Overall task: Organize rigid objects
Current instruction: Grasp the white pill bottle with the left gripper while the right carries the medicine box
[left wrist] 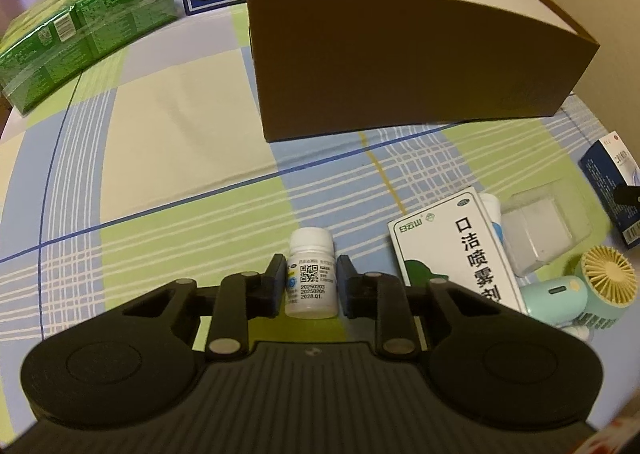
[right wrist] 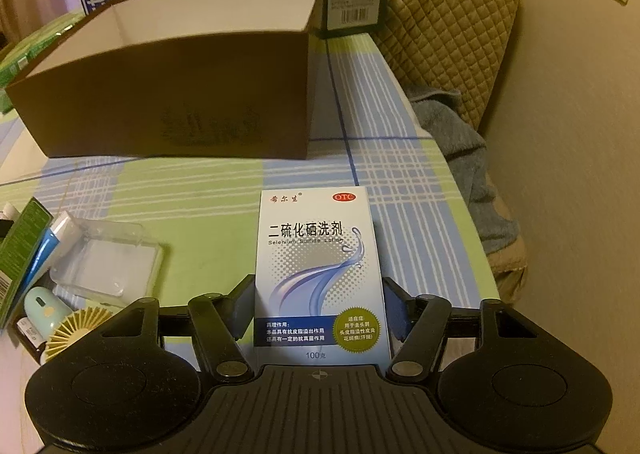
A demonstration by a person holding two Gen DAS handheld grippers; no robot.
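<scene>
Checked cloth in pale green, blue and cream covers the worktop (left wrist: 180, 126), with a beige wall and two sockets behind it. At the far side sits an open brown cardboard box with a white lining (left wrist: 400, 66), apparently the place where the loose items are meant to go; what shows of its inside looks empty.

The left gripper (left wrist: 310, 282) has its fingers closed against the sides of a small white plastic pill bottle with a printed label (left wrist: 310, 274), which stands upright on the cloth, well short of the box. Gripping it at the label, below the cap, should keep it upright for the lift.

The right gripper (right wrist: 318, 310) has its fingers about half spread on the narrow sides of a white and blue lotion carton with Chinese lettering (right wrist: 318, 270), printed face toward the camera. The pads sit against its edges, so it looks held; whether its base rests on the cloth cannot be told.

Between the two grips lies the unsorted pile: a white and green spray carton (left wrist: 456, 250), a clear plastic case (left wrist: 536, 222) and a mint green handheld fan with a cream grille (left wrist: 600, 278). A stack of green packets (left wrist: 80, 26) sits at the far left
</scene>
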